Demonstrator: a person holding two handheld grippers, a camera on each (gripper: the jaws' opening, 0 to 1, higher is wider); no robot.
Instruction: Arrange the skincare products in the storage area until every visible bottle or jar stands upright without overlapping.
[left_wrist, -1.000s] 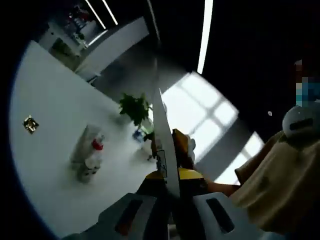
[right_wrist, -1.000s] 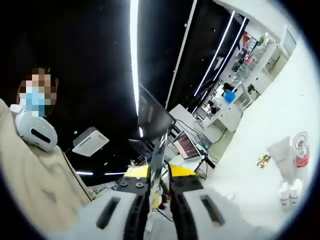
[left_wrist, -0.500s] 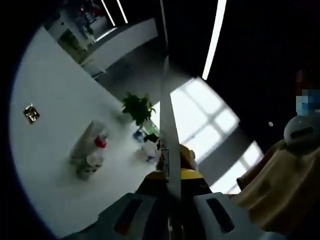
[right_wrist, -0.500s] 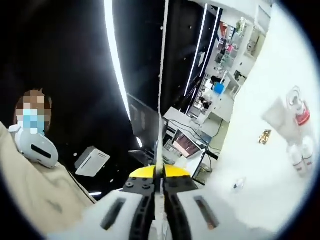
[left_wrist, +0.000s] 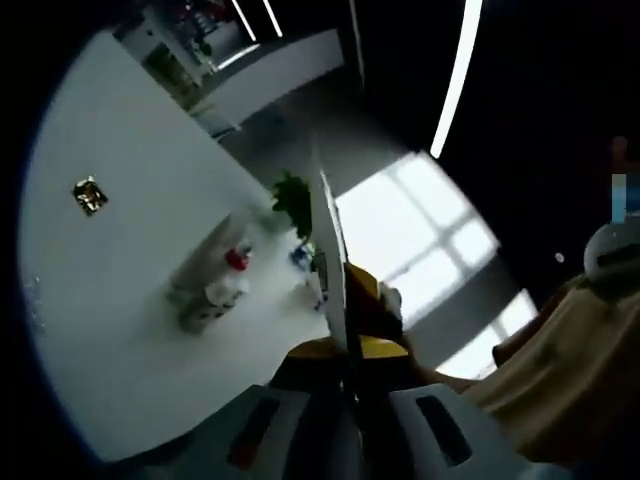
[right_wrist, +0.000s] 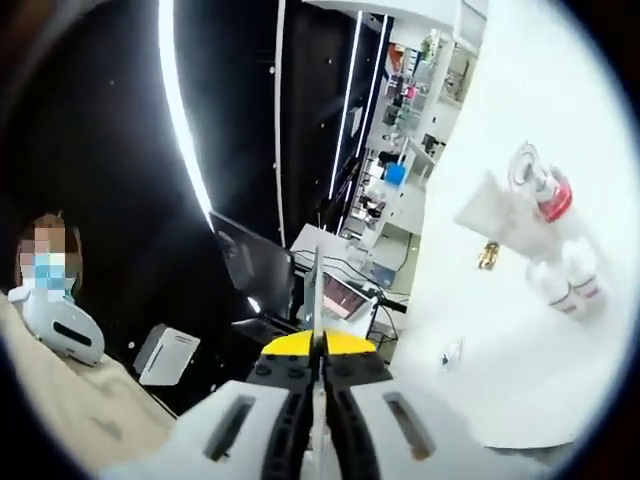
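The skincare products stand in one cluster on the white table (left_wrist: 110, 330). In the left gripper view they are a pale tube (left_wrist: 205, 262), a red-capped bottle (left_wrist: 238, 259) and small white bottles (left_wrist: 212, 303). My left gripper (left_wrist: 323, 195) is held off the table to the right of them, shut with nothing seen in it. In the right gripper view the tube (right_wrist: 490, 212), a red-capped jar (right_wrist: 550, 196) and two white bottles (right_wrist: 562, 285) sit at the right. My right gripper (right_wrist: 317, 268) is shut and well apart from them.
A small gold item (left_wrist: 90, 195) lies alone on the table, also the gold item (right_wrist: 488, 255). A green plant (left_wrist: 293, 200) stands behind the cluster. A person in beige (left_wrist: 560, 380) is close by. Shelves (right_wrist: 410, 80) and a laptop (right_wrist: 340, 296) lie beyond the table edge.
The right gripper's jaws have gone from slightly apart to shut. Both cameras have swung and rolled; the products have kept their places on the table.
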